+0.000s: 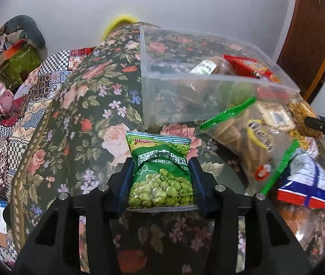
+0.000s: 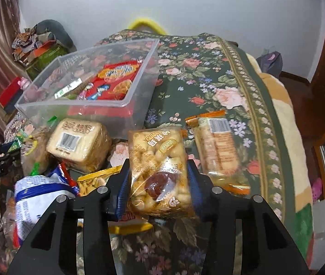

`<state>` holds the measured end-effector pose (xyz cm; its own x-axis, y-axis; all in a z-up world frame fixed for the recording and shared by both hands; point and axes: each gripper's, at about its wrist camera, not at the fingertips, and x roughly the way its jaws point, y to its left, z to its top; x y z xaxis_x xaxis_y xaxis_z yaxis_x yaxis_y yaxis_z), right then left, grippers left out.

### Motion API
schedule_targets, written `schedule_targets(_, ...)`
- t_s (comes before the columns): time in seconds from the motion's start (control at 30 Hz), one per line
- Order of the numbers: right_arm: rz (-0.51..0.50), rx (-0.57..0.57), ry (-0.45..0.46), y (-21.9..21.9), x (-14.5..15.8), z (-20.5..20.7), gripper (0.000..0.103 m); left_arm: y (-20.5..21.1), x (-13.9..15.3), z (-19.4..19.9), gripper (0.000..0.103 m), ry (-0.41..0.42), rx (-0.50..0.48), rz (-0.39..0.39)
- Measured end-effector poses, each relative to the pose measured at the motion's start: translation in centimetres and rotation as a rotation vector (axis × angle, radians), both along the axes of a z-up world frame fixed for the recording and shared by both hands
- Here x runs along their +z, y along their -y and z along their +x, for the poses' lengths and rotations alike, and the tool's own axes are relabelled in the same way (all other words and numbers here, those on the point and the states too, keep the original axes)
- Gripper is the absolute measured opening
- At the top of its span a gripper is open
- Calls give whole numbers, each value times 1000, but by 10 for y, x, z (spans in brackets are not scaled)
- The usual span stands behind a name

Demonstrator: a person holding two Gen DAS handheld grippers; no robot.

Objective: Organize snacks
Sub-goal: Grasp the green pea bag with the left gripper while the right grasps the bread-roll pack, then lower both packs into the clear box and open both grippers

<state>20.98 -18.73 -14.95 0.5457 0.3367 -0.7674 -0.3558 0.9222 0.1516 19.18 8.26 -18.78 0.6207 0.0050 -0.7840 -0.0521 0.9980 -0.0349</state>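
Observation:
My left gripper (image 1: 161,170) is shut on a green bag of peas (image 1: 160,171), held above the floral cloth just in front of the clear plastic bin (image 1: 162,96). My right gripper (image 2: 159,171) is shut on a clear pack of small biscuits (image 2: 160,167), held near the bin's right front corner (image 2: 125,105). The bin holds a red snack bag (image 2: 114,80) and a brown pack with a white label (image 1: 204,67).
Loose snacks lie on the cloth: a bread pack (image 2: 77,142), an orange-ended biscuit pack (image 2: 217,149), a blue-and-white bag (image 2: 38,197), and a zip bag with green seal (image 1: 249,142). The right gripper's tip shows at the left wrist view's right edge (image 1: 323,126). Clutter lies off the left side.

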Motion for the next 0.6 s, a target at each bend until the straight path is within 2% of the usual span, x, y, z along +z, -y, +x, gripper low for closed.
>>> schedule_targets(0.27,25,9,86,-5,39,-9,42,3,40,-8,47,87,-10,-15)
schedule_targets(0.6,92,66,173,-44,77,2,42,9,86,14,47,179,-25,-34)
